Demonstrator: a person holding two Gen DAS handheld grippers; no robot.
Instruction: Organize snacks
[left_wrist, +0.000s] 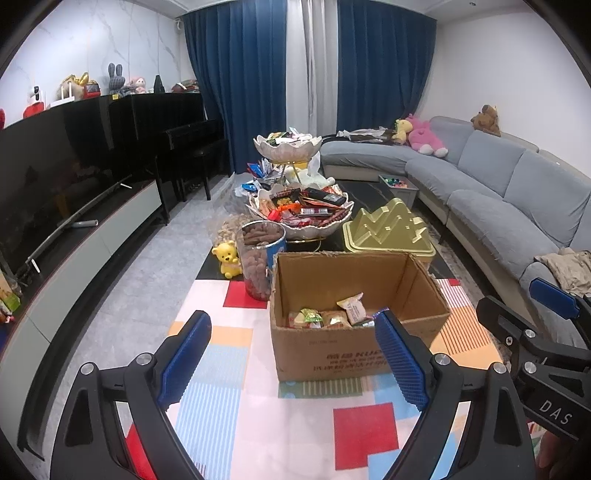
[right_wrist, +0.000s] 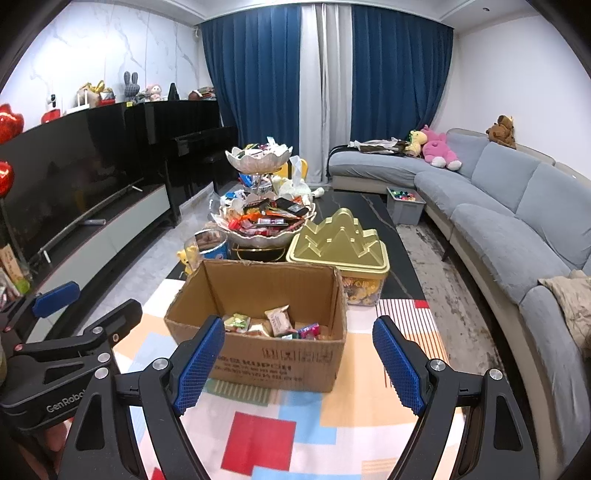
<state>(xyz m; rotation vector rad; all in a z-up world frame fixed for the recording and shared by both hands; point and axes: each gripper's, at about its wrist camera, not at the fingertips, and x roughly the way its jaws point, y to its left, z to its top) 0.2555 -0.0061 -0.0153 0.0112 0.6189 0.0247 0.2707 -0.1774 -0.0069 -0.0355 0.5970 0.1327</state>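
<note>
An open cardboard box (left_wrist: 354, 354) (right_wrist: 258, 362) stands on a table with a colourful checked cloth (left_wrist: 258, 424). Several wrapped snacks (left_wrist: 332, 314) (right_wrist: 273, 323) lie in its bottom. Behind it stands a two-tier shell-shaped bowl stand (left_wrist: 295, 210) (right_wrist: 258, 218) heaped with snack packets. My left gripper (left_wrist: 291, 354) is open and empty, just in front of the box. My right gripper (right_wrist: 299, 362) is open and empty, also in front of the box. Each gripper shows at the edge of the other's view.
A clear jar of brown snacks (left_wrist: 262, 258) and a yellow bear figure (left_wrist: 229, 256) stand left of the box. A gold mountain-shaped lid tin (left_wrist: 388, 229) (right_wrist: 340, 243) stands behind right. A grey sofa (right_wrist: 517, 221) runs along the right, a TV console (left_wrist: 74, 240) along the left.
</note>
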